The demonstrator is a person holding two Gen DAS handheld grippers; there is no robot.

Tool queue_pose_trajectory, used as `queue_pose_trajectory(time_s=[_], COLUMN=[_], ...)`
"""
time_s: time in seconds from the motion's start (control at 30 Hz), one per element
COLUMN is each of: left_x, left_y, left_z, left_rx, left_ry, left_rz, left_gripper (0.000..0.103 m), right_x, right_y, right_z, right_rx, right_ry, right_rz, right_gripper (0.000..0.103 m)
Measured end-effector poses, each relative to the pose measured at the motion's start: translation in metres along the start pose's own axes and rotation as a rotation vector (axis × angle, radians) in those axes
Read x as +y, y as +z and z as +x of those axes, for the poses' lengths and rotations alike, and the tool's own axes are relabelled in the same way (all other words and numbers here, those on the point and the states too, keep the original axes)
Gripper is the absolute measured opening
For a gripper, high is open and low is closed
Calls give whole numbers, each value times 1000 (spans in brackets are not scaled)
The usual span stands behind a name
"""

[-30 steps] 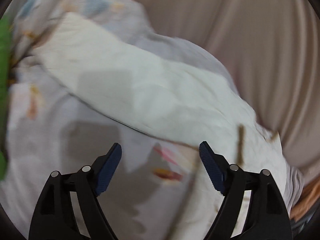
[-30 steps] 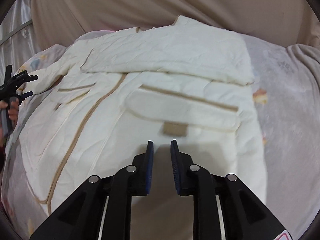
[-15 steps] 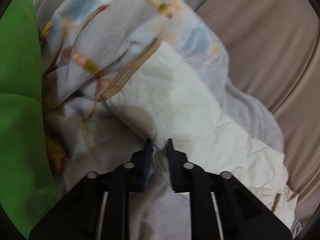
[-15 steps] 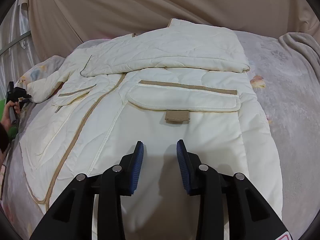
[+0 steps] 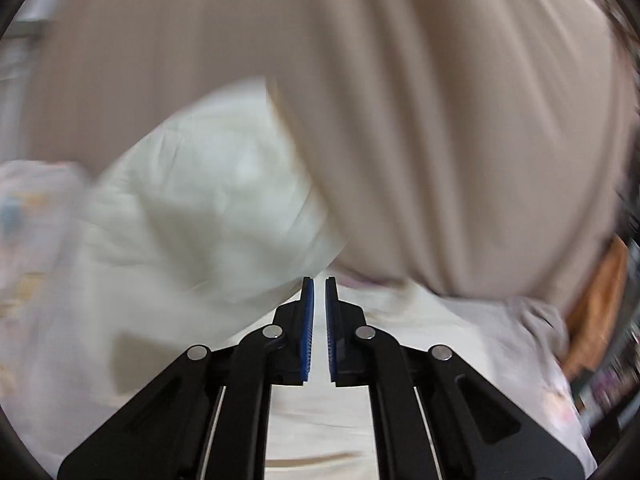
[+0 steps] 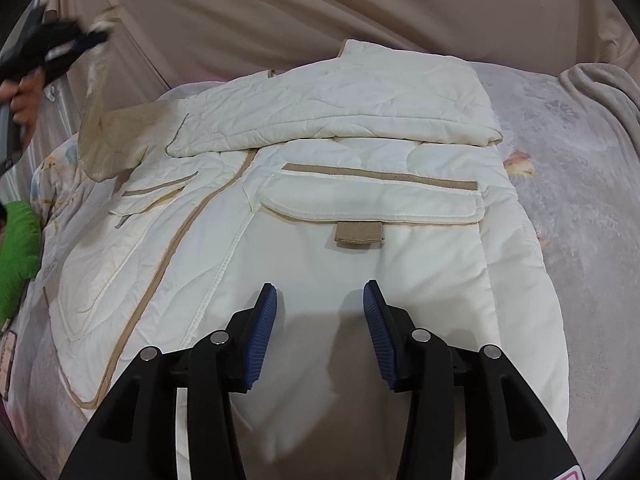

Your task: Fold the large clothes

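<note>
A cream quilted jacket (image 6: pixel 360 264) with tan trim lies spread on the bed, one sleeve folded across its top. In the right wrist view my left gripper (image 6: pixel 90 36) is up at the top left, blurred, shut on the end of the other sleeve (image 6: pixel 104 136), which rises off the bed towards it. The left wrist view shows the same gripper (image 5: pixel 319 280) with its jaws together and the blurred cream sleeve (image 5: pixel 208 208) hanging off to the left. My right gripper (image 6: pixel 320 300) hovers over the jacket's lower front, its jaws opening with nothing between them.
A beige curtain (image 6: pixel 280 8) hangs behind the bed. The floral bedsheet (image 6: pixel 580 200) shows to the right of the jacket, with a grey blanket (image 6: pixel 600 88) bunched at the far right. A green cloth (image 6: pixel 18 248) lies at the left edge. A hand (image 6: pixel 24 100) holds the left gripper.
My left gripper shut on the sleeve end and swung up and away, lifting the sleeve off the bed. The right gripper's jaws have spread wider while it stayed over the jacket.
</note>
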State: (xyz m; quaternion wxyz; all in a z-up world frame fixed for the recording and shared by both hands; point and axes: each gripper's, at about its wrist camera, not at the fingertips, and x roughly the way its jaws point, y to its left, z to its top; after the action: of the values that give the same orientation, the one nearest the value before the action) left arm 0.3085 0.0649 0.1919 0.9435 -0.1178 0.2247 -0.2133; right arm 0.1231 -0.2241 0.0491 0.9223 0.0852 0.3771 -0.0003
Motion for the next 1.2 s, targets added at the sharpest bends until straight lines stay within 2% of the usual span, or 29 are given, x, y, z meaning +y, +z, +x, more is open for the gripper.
queue_pose_trajectory(time_s=[0.1,0.17,0.23,0.27,0.33,0.43,0.5,0.57,0.7,0.73,0.8,0.9,1.0,1.07,1.13,1.17,1.2], left_x=[-74,-111,-133,-138,-142,-123,-101,-71,0,14,46,75,93,96,98,98,95], left_y=[-32,-66,-105,-125,-154,-161,-158,-144,-129,-129,-140,-156,-178,-189,-194,-195,-194], left_z=[54,93,125,132,133,127,106,78,26,16,-3,-21,-29,-25,-24,-24,-23], left_rx=[88,165,256,297,351,372,347,304,249,250,263,283,304,322,323,321,324], left_ry=[-72,-105,-112,-111,-118,-140,-137,-101,49,77,127,154,205,210,208,212,216], left_rz=[84,118,140,139,125,76,61,59,45,32,-19,-69,-58,-66,-67,-56,-38], left_gripper=[6,6,11,17,19,29,45,51,55,55,55,55,55,55,55,55,55], right_x=[-2,-4,-6,-7,-9,-12,-11,-8,17,30,54,95,129,143,154,159,162], right_y=[0,0,0,0,0,1,3,15,70,88,114,144,157,159,158,162,171], right_z=[-2,-3,-4,-4,-6,-7,-11,-14,-5,6,29,79,133,165,188,189,182], right_rx=[-9,-14,-19,-21,-29,-37,-43,-40,-19,2,12,70,153,217,276,280,257], right_ry=[6,15,19,21,23,34,10,53,205,245,269,322,322,335,364,371,393], right_rz=[11,22,32,36,47,65,75,88,66,36,-4,-53,-45,-1,54,52,47], right_gripper=[49,51,52,54,57,60,62,63,66,66,66,66,66,66,42,3,3])
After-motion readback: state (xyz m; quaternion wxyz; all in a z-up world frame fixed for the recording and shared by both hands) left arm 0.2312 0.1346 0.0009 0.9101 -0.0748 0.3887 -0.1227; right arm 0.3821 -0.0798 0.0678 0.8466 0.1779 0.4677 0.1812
